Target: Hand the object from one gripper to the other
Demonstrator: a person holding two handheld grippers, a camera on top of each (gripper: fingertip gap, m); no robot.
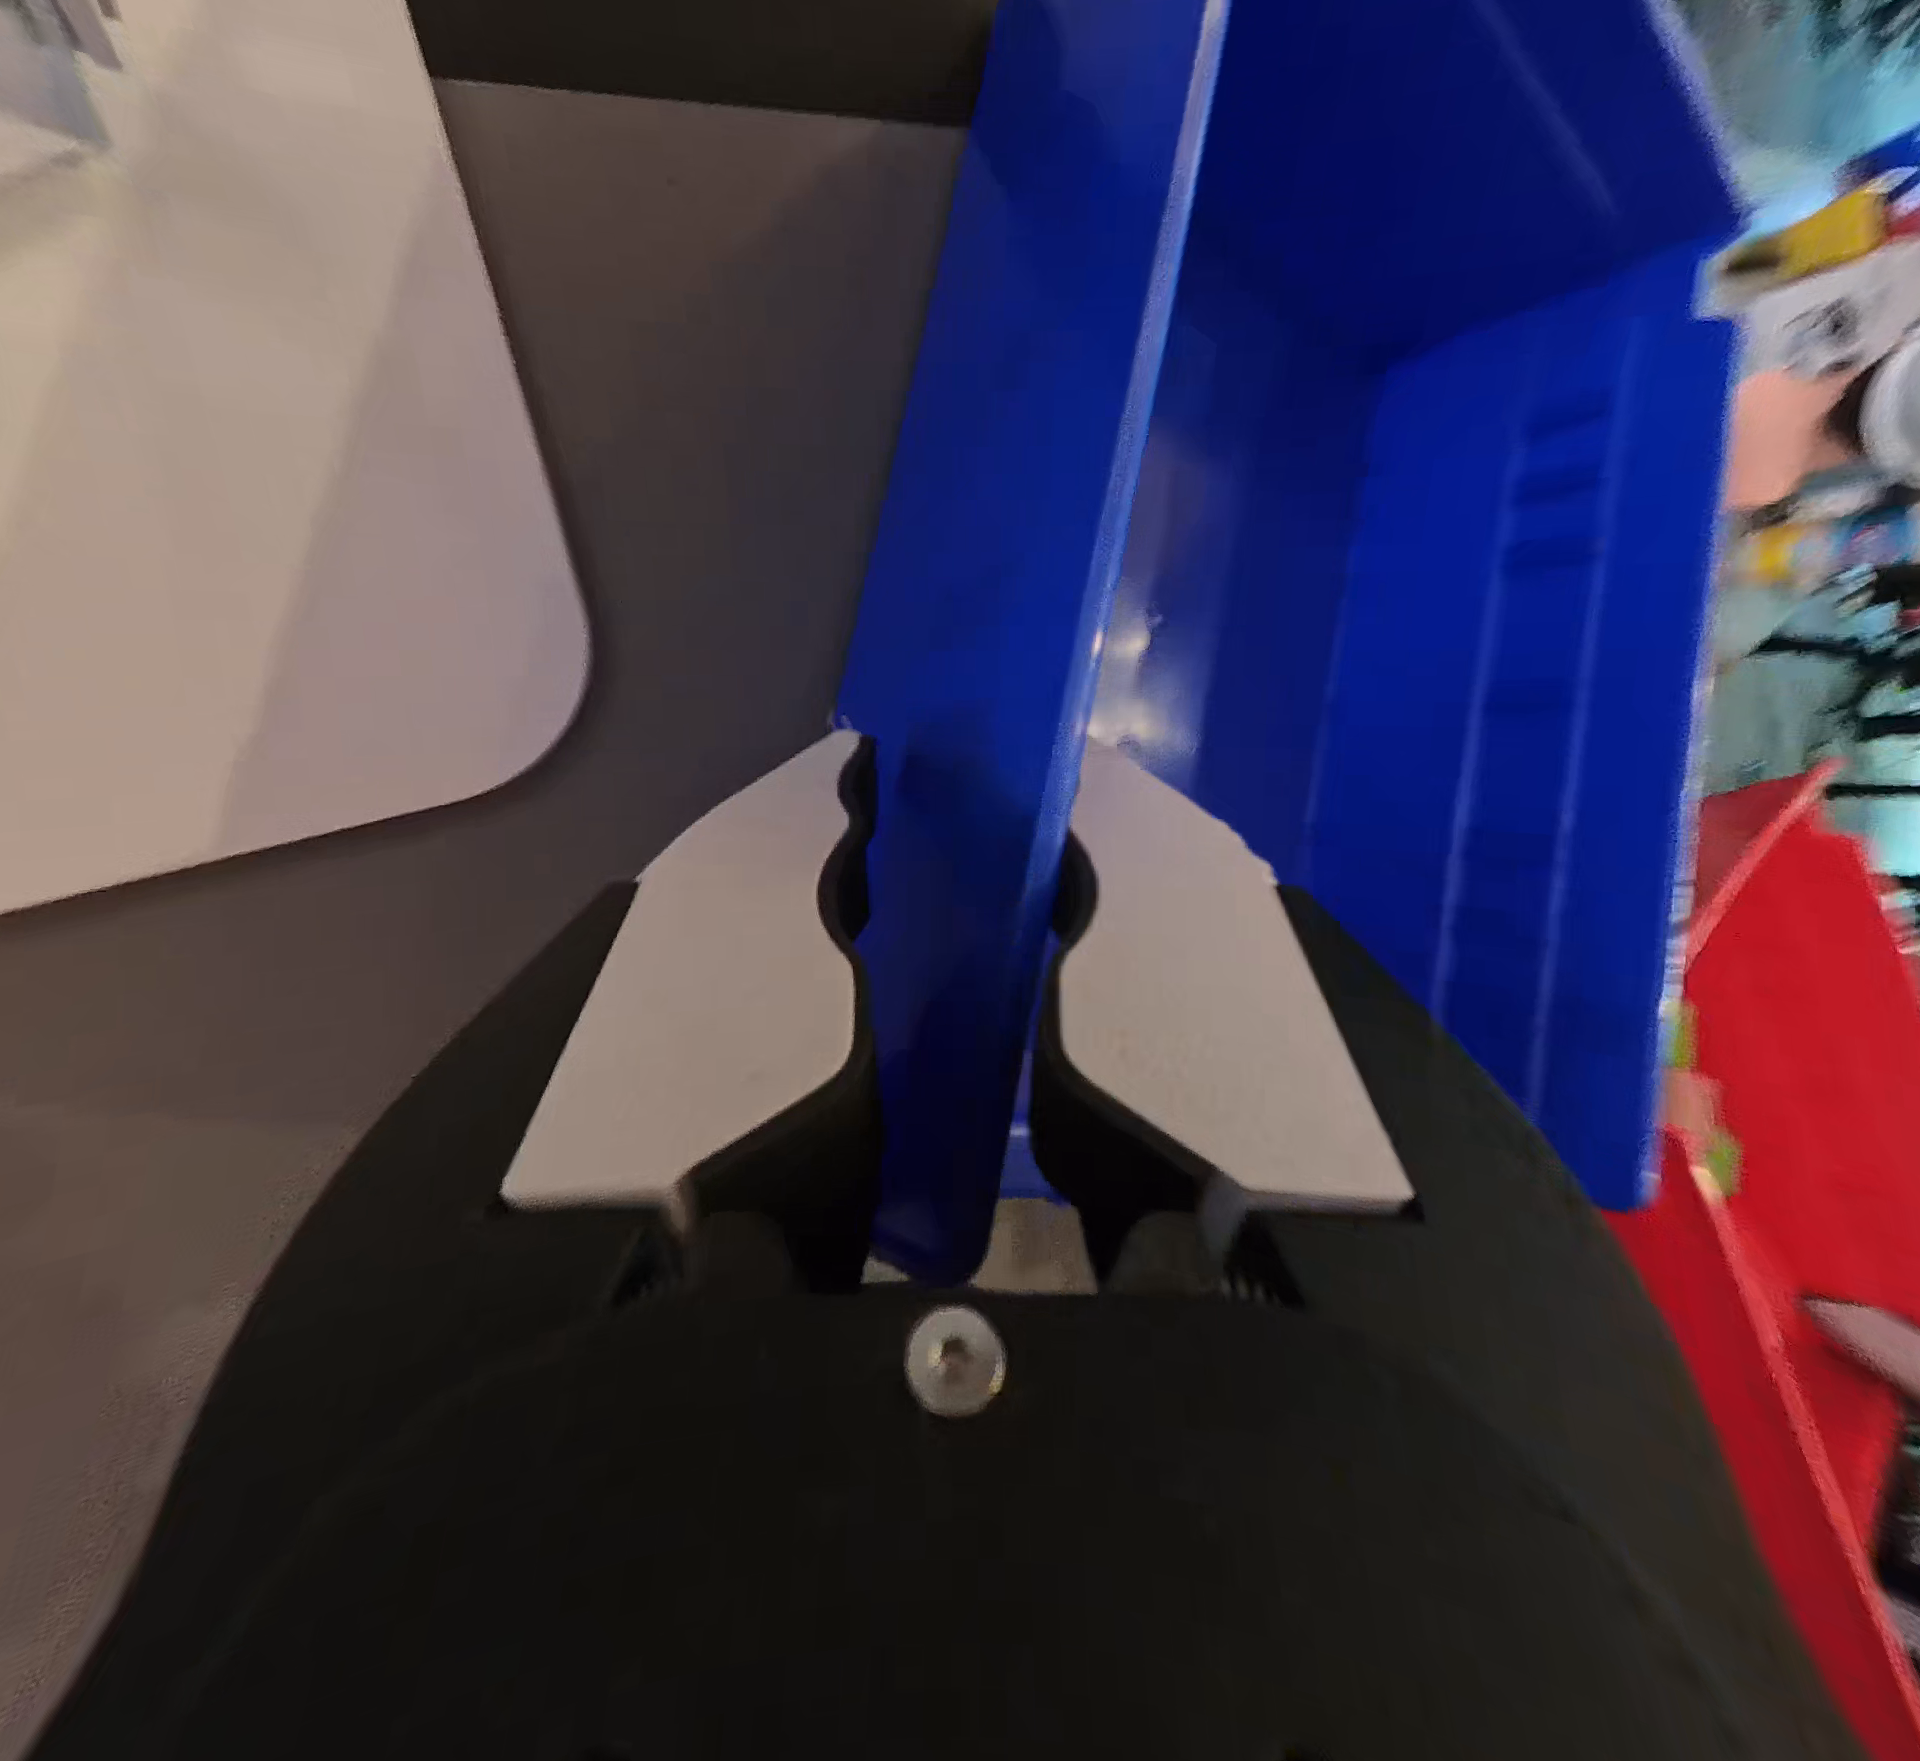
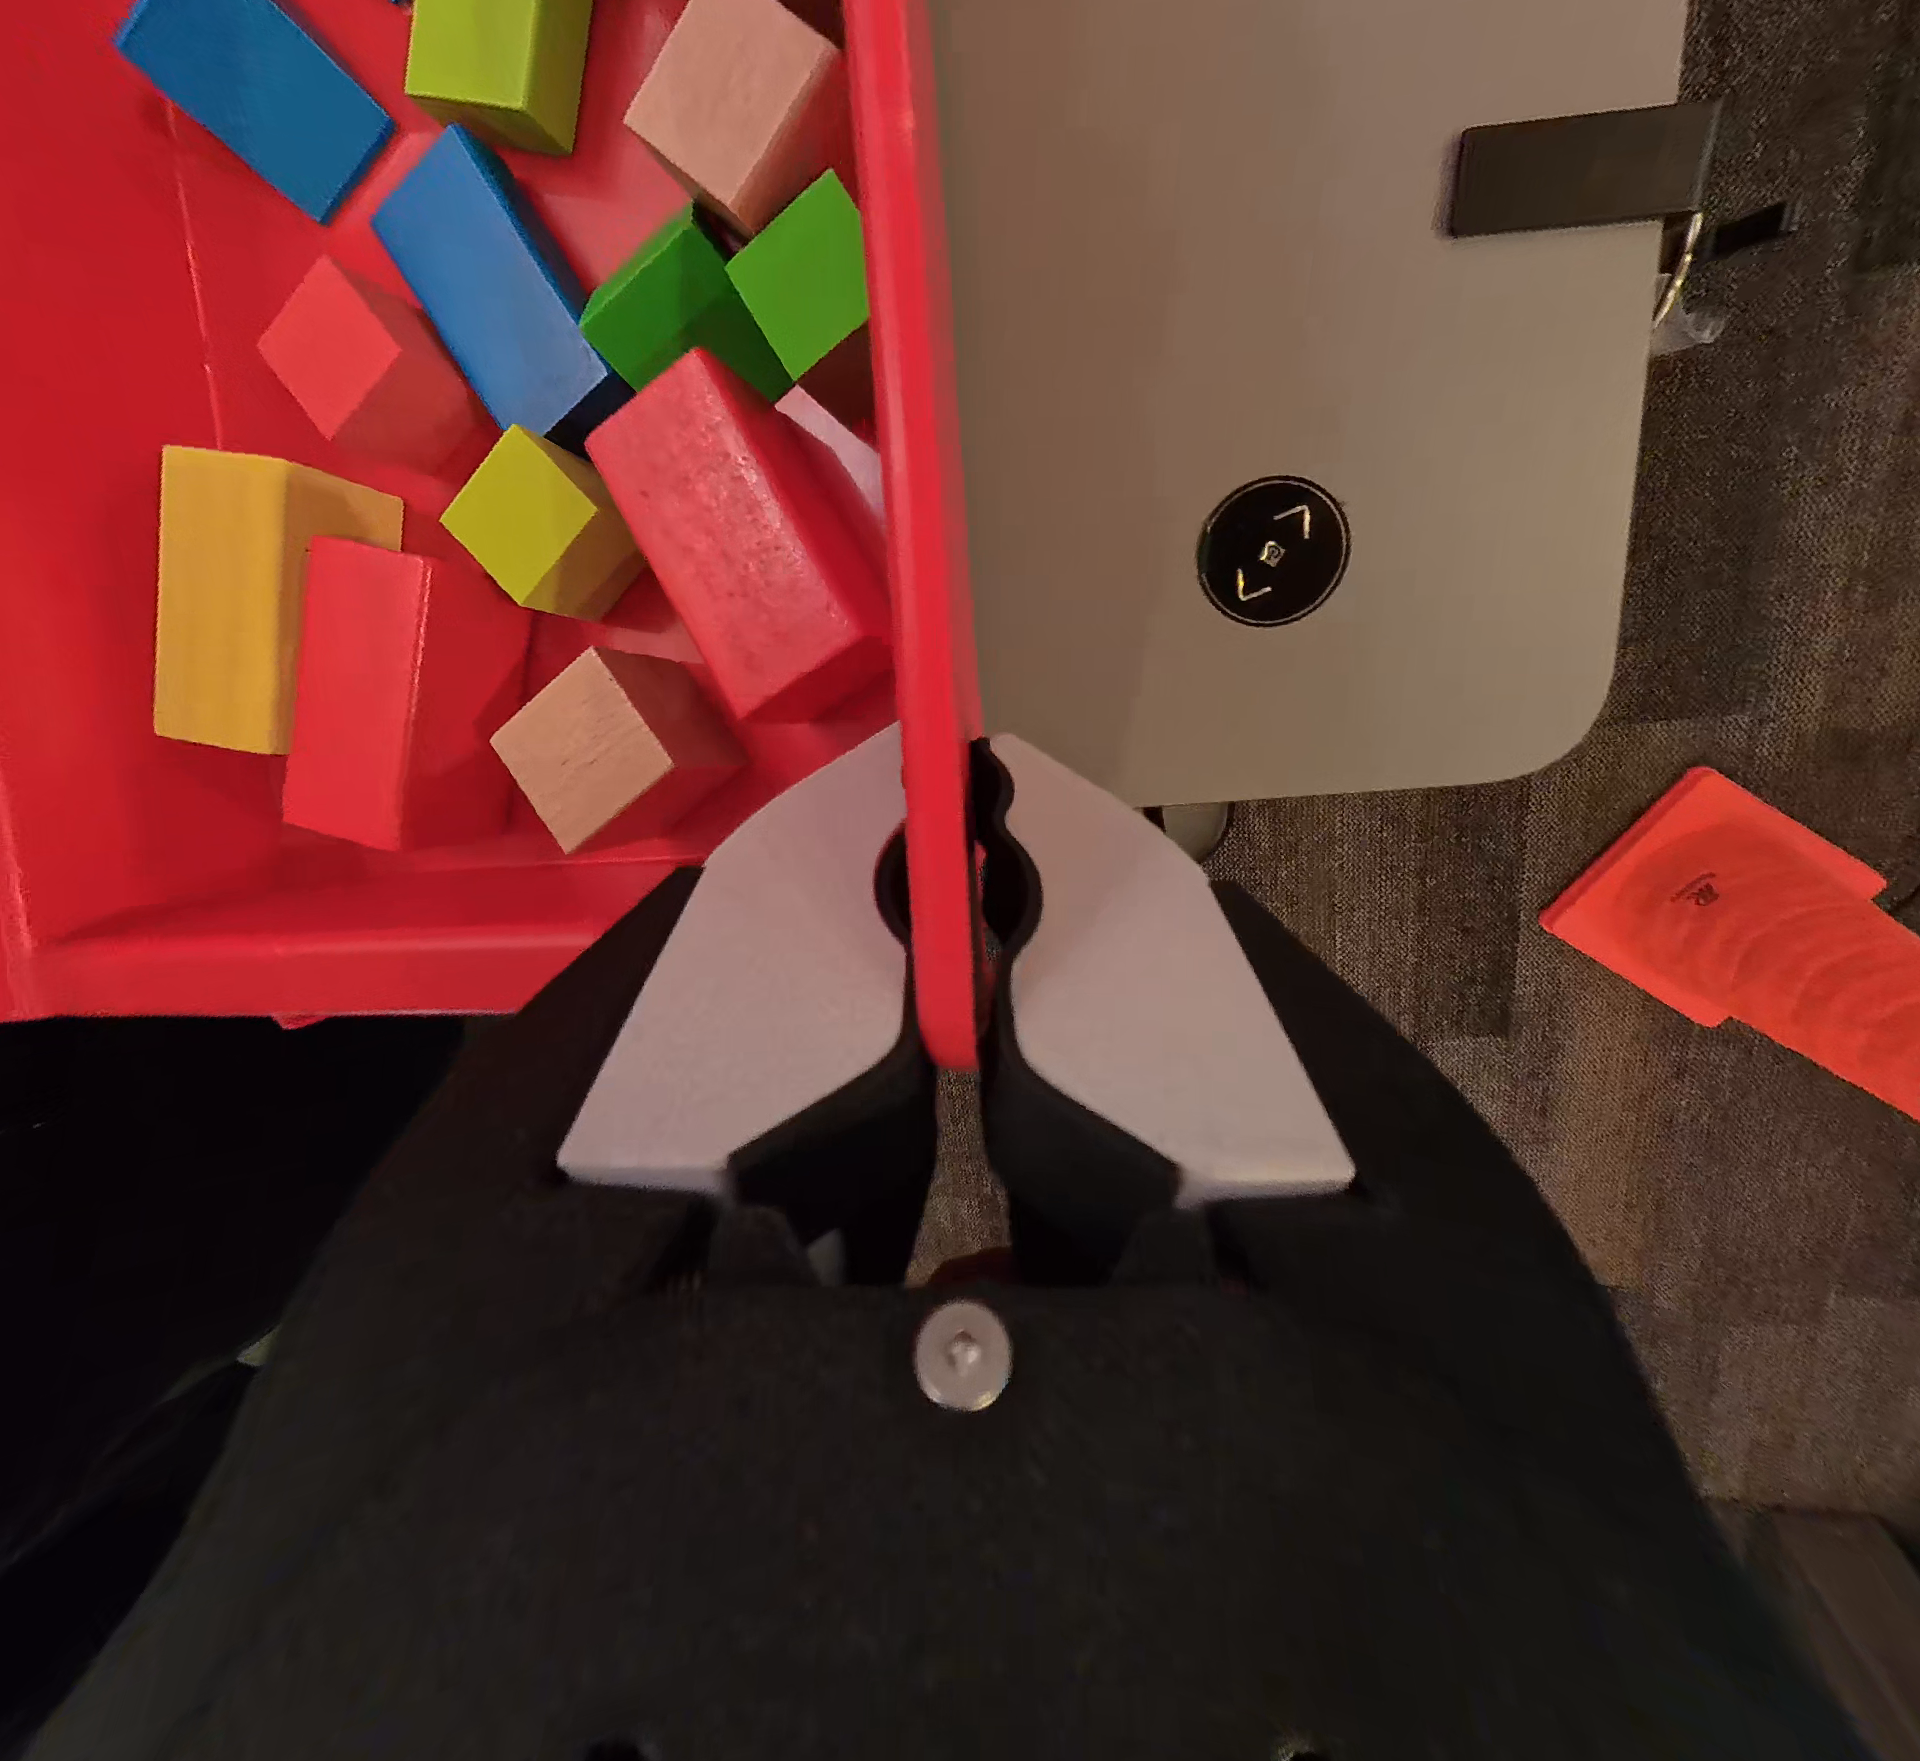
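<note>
Right now left tongs [image 1: 961, 766] straddle the wall of a blue bin [image 1: 1351, 464], which rises toward 12 o'clock; a sliver of gap shows at the left pad, so it looks loosely held, not pinched. Red bin [image 1: 1787, 1036] sits at 4 o'clock there. Right tongs [image 2: 961, 766] pinch the rim of the red bin [image 2: 894, 361], pads pressed on it; coloured wooden blocks [image 2: 499, 277] lie inside at 10 o'clock. Grey surface [image 2: 1299, 153] at 1 o'clock, orange plate [image 2: 1745, 911] on carpet [image 2: 1766, 1296] at 3 o'clock
</note>
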